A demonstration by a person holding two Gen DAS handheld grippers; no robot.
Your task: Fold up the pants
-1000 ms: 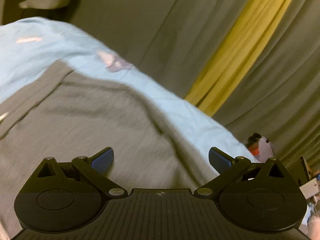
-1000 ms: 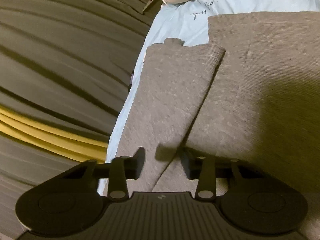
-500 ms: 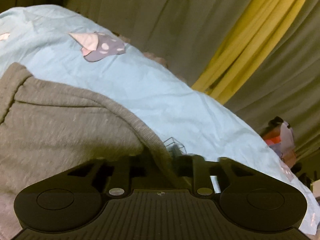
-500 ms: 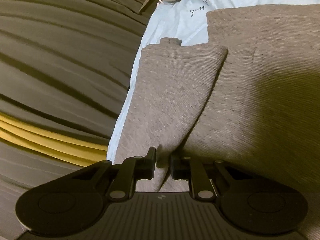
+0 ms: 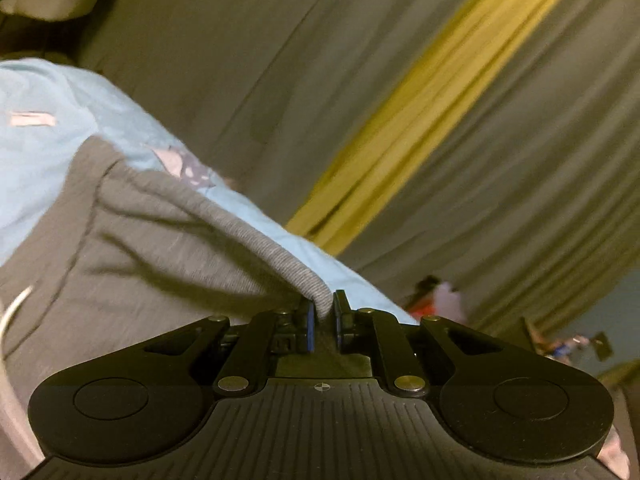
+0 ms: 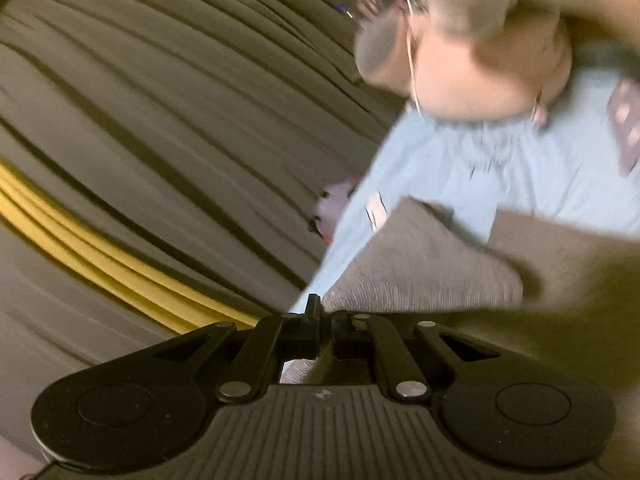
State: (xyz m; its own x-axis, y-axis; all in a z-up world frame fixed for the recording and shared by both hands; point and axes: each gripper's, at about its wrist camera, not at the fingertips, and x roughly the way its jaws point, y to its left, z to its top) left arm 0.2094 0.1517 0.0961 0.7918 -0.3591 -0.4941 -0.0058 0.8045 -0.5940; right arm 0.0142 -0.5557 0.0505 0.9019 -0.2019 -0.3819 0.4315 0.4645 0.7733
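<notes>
Left wrist view: the left gripper point(image 5: 323, 314) has its fingers pinched on a ribbed edge of the grey pants point(image 5: 132, 248), the fabric rising taut from the blue sheet point(image 5: 48, 112) to the blue pads point(image 5: 309, 326). A white drawstring point(image 5: 12, 308) shows at the left edge. Behind hang grey curtains point(image 5: 248, 68) with a yellow band point(image 5: 420, 112) (all blurred).

Right wrist view: the right gripper point(image 6: 326, 322) has its fingers closed on a fold of the pants point(image 6: 424, 276), which lie over the sheet point(image 6: 532, 168). A pinkish pillow point(image 6: 488, 52) rests at the sheet's far end, with curtains point(image 6: 160, 100) to the left.
</notes>
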